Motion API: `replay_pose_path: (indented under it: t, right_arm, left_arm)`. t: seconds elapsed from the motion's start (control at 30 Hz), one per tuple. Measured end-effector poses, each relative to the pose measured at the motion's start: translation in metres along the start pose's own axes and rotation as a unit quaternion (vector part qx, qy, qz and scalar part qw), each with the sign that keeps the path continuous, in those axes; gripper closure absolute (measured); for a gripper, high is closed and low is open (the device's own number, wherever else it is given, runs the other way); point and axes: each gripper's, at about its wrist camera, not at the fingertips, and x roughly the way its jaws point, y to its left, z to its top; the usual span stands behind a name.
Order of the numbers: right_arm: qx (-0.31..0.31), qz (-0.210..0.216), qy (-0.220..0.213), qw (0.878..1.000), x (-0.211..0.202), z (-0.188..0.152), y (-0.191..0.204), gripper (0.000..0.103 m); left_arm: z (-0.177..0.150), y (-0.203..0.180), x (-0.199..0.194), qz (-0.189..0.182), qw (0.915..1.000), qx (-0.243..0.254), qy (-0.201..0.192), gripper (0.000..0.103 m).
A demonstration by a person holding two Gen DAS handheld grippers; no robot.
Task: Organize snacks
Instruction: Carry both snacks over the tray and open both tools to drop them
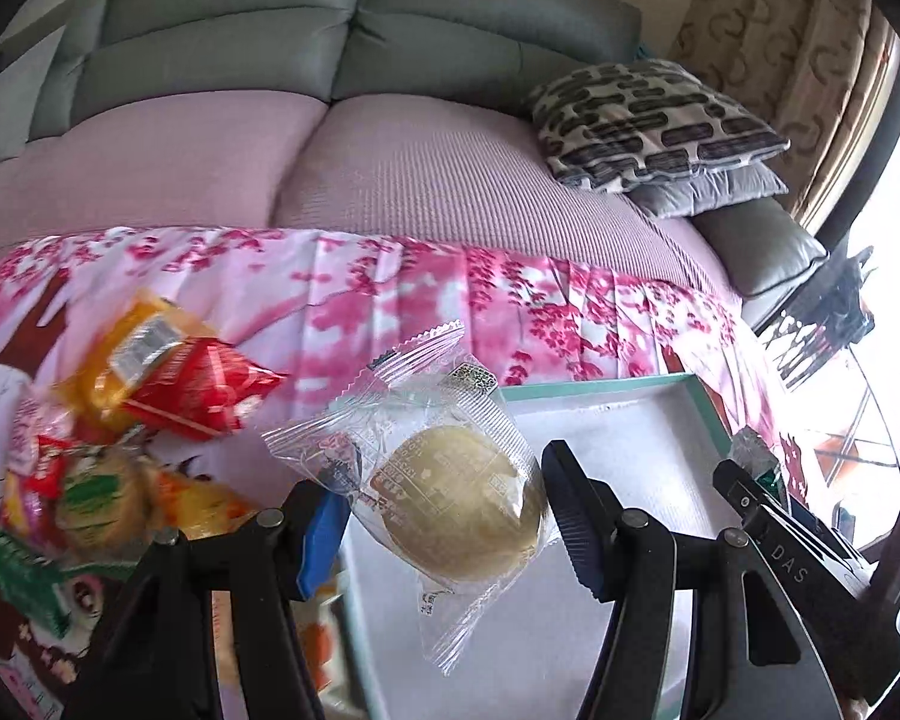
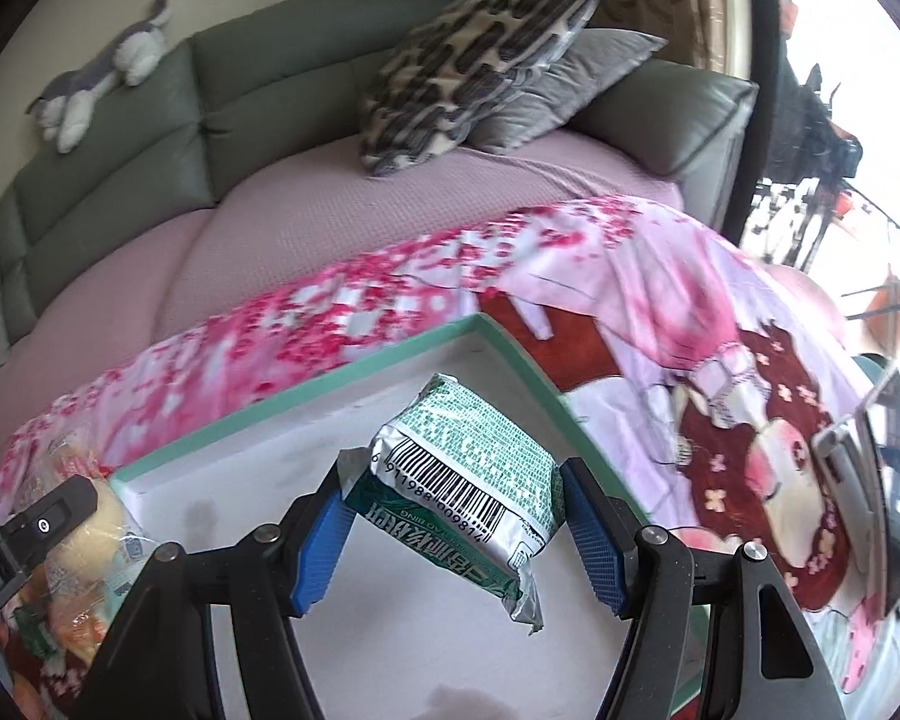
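Left wrist view: left tool [image 1: 444, 516] grips a clear-wrapped round pastry [image 1: 459, 507] above the white tray [image 1: 642, 420]; snack pile [image 1: 108, 438] lies left.
Right wrist view: right tool [image 2: 453, 528] clamps a green-white biscuit packet [image 2: 468, 480] over the tray's far right corner [image 2: 480, 324].

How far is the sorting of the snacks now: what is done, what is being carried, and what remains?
Done: nothing lies in the white tray yet, as far as visible. In hand: the left tool holds a round pastry in a clear wrapper over the tray, and the right tool holds a green packet above it. Left: both must be set down, then the snack pile beside the tray.
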Motion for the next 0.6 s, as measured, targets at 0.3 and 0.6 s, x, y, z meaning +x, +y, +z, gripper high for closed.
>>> replay_pose_path:
  t: [0.3,0.6]
  right_arm:
    - [0.011,-0.010,0.008,1.000,0.004,0.000,-0.008,0.032]
    - [0.004,0.004,0.009,1.000,-0.002,0.001,-0.003,0.007]
  left_arm:
    - [-0.005,-0.017,0.019,0.011,0.9994,0.023,0.024,0.026]
    - [-0.002,-0.005,-0.010,0.034,0.9994,0.005,0.008,0.019]
